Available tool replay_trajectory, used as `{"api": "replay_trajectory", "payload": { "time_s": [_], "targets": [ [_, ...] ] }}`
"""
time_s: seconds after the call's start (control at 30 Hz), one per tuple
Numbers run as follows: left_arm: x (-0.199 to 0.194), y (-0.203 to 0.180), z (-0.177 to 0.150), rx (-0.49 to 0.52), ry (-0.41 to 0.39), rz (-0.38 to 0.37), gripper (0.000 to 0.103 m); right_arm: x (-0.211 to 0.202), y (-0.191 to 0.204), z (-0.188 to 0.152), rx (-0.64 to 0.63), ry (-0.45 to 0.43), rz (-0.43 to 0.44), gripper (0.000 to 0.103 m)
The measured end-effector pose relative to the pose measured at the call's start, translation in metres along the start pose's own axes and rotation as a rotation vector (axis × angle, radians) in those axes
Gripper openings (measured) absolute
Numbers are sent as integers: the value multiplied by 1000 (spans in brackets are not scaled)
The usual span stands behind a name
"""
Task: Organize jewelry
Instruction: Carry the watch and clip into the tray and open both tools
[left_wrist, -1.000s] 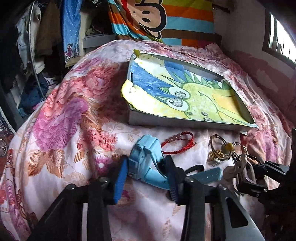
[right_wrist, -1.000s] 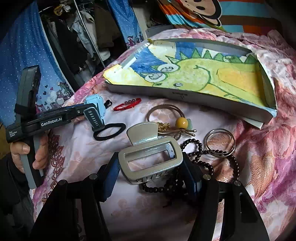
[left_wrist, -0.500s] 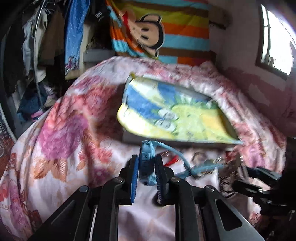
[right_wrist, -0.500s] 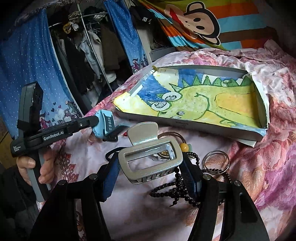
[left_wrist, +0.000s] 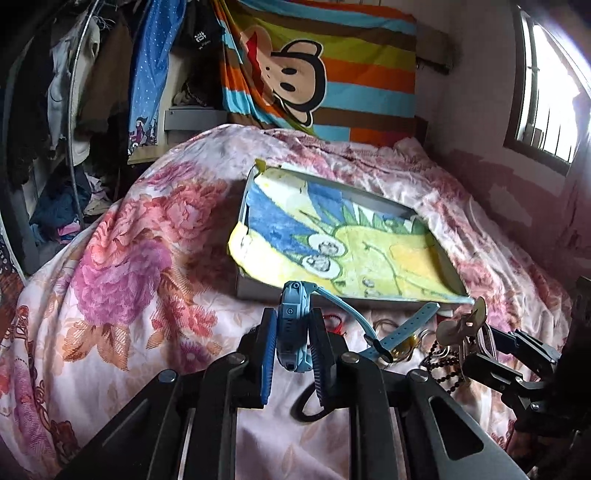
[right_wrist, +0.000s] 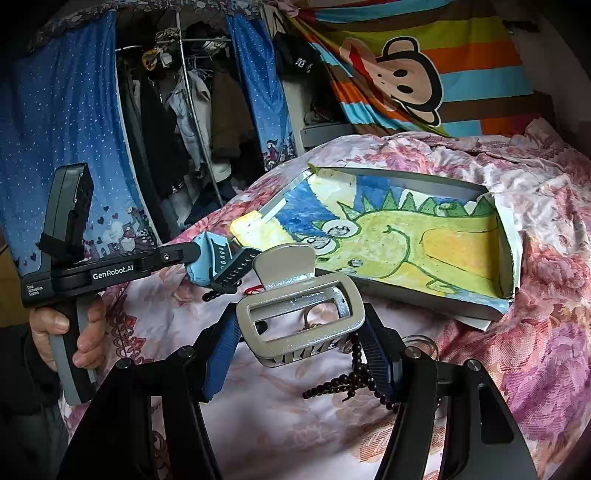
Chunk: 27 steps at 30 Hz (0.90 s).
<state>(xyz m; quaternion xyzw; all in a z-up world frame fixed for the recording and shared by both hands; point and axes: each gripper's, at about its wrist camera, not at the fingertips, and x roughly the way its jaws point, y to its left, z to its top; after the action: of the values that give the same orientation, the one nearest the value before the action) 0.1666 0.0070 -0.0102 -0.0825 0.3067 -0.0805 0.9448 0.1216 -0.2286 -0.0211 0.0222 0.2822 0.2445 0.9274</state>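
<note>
Two grippers, each pinching one item above the floral bedspread (left_wrist: 122, 280). L gripper (left_wrist: 293, 332) has its blue pads pressed onto the sides of a light-blue kids' smartwatch (left_wrist: 293, 325), watch case upright between the pads, strap trailing off to the right w/ its tail end in the air. R gripper (right_wrist: 300, 332) is clamped on a beige rectangular claw hair clip (right_wrist: 299, 314), pads on both short ends, clip's thumb tab sticking up toward the tray; a strand of dark beads (right_wrist: 354, 373) hangs off the clip's right end beside the right pad.

One shallow grey tray (left_wrist: 258, 291) w/ a green-and-blue dinosaur drawing (left_wrist: 369, 258) lining it, lying on the bedspread just beyond both grippers; watch sits in front of its near edge, not over it.

Left on the bedspread betw. grippers and tray: 1 red cord bracelet (left_wrist: 334, 321), mostly hidden, 1 black oval loop (left_wrist: 306, 406) under the L gripper, 1 metal ring (right_wrist: 421, 341) by the R gripper's right finger, plus a gold-toned tangle too hidden to count.

R wrist view alone shows the hand (right_wrist: 66, 332) gripping the L gripper's handle, and the watch's black strap end. L wrist view alone shows the window (left_wrist: 546, 92) and the clip side-on, w/ the beads dangling under it. Both show 1 striped monkey blanket (left_wrist: 321, 62) and the hanging clothes (right_wrist: 177, 122)
</note>
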Motion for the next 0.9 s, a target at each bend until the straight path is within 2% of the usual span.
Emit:
{"api": "replay_trajectory", "payload": {
  "time_s": [0.07, 0.3, 0.4, 0.53, 0.63, 0.77, 0.87, 0.9],
  "targets": [
    [0, 0, 0, 0, 0, -8, 16, 3, 1, 0, -2, 21, 15, 58],
    [0, 0, -2, 1, 6, -4, 16, 35, 15, -18, -59, 242, 59, 58],
    [3, 0, -3, 1, 26, 14, 16, 44, 23, -25, -110, 284, 33, 60],
    [19, 3, -8, 11, 123, 82, 16, 46, 22, -22, -115, 279, 13, 66],
    [27, 9, -12, -5, 172, 104, 16, 46, 21, -19, -111, 270, 29, 68],
    [26, 14, -11, -24, 174, 115, 16, 50, 21, -14, -100, 257, 63, 68],
    [25, 14, -11, -24, 175, 117, 16, 46, 23, -12, -108, 234, 63, 58],
    [25, 14, -11, -23, 173, 117, 16, 46, 24, -12, -109, 230, 63, 58]
  ]
}}
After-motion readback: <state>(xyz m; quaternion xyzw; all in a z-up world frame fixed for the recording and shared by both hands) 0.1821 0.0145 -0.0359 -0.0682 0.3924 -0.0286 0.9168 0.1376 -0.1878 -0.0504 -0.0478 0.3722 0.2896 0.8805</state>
